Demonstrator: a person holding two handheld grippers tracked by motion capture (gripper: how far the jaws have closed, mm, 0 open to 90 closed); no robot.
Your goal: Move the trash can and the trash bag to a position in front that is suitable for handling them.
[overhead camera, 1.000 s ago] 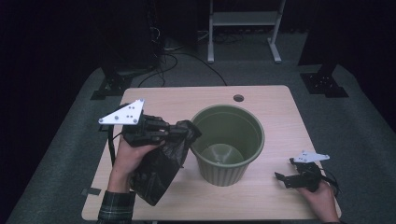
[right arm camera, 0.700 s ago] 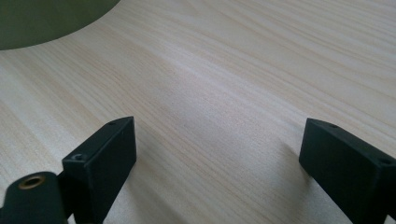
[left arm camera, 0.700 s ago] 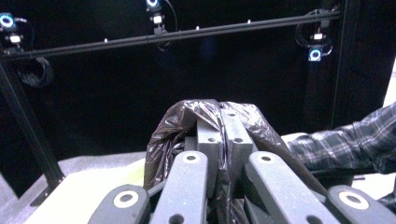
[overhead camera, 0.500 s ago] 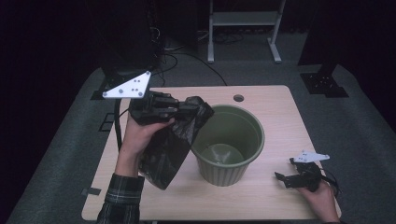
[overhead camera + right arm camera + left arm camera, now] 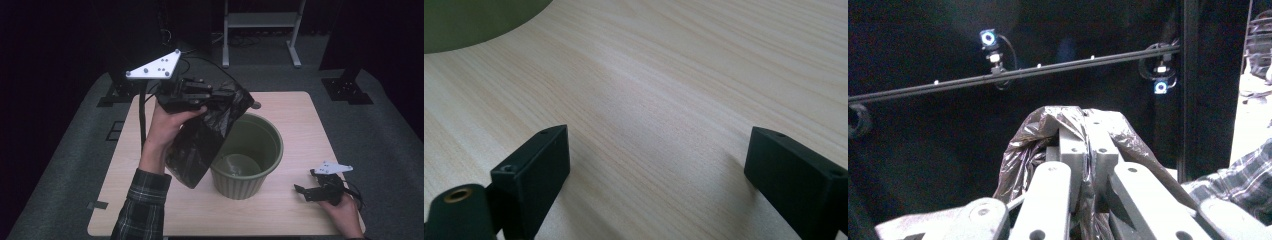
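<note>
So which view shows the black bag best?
The high view: the black bag hangs whole beside the green bin, pinched by the left tongs. The left gripper view shows just its bunched top; the right gripper view shows table and bin edge.

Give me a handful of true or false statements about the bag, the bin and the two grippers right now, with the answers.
1. The left gripper is shut on the black plastic bag. True.
2. The bag lies flat on the wooden table. False: it hangs in the air beside the bin, its upper part over the rim.
3. The green ribbed bin stands upright. True.
4. The right gripper holds the bin's rim. False: its jaws stand open over bare table, apart from the bin.
5. The bin is already lined. False: its green inside shows.
</note>
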